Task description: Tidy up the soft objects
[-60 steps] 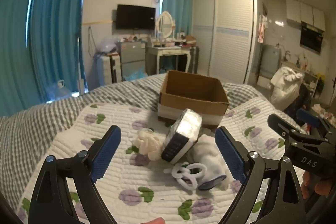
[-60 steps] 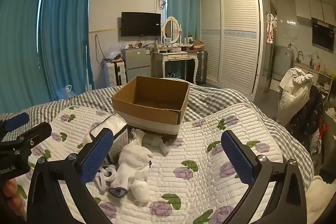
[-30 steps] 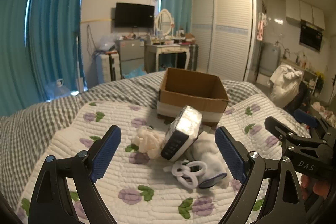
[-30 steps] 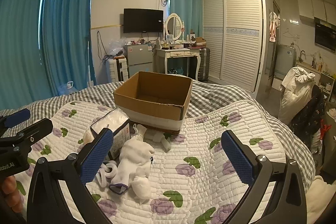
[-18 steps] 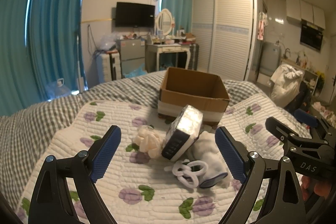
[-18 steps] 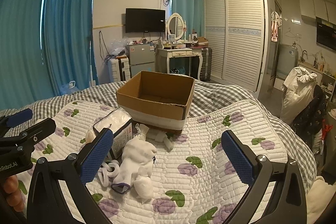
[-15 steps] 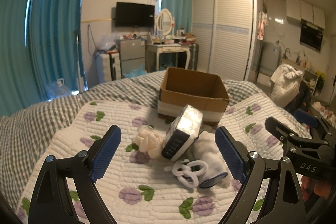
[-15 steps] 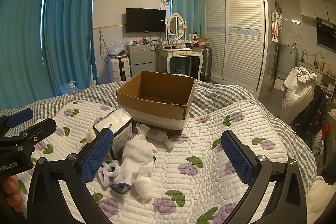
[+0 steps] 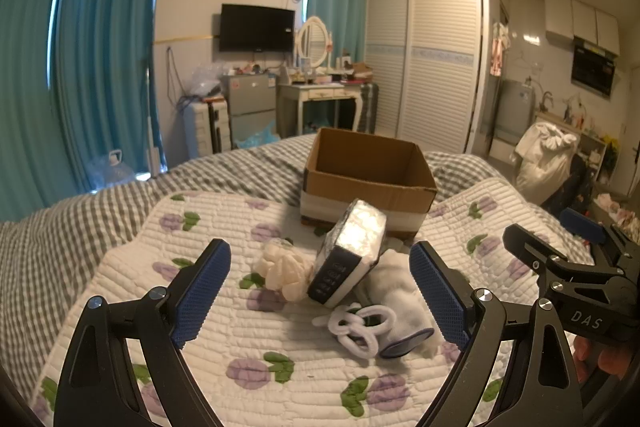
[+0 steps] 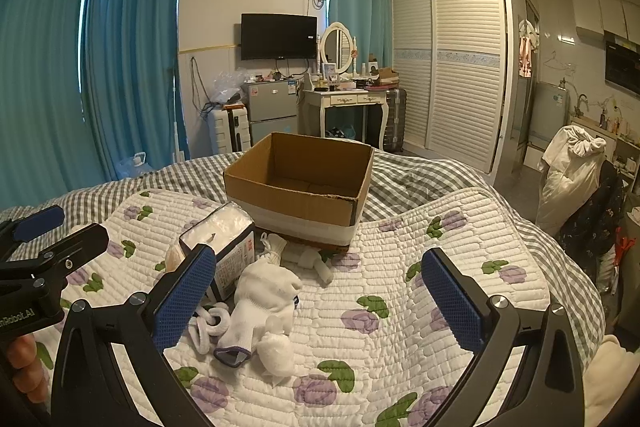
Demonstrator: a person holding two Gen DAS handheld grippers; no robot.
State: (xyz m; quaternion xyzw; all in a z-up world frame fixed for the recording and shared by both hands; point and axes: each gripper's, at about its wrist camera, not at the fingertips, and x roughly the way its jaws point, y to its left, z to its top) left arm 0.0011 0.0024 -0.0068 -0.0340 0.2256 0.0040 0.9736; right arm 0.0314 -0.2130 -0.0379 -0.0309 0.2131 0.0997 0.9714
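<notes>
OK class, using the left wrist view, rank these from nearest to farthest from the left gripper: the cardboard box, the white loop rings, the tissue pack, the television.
1. white loop rings, on the quilt between the fingers of the left gripper
2. tissue pack, tilted, just beyond
3. cardboard box, behind the pack
4. television, on the far wall

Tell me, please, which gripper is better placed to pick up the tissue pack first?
Left, probably. The tissue pack sits between the left gripper's open fingers, straight ahead. From the right gripper, also open, it lies off behind the left finger, with only quilt ahead.

"DAS" — right gripper (image 9: 576, 307) body
</notes>
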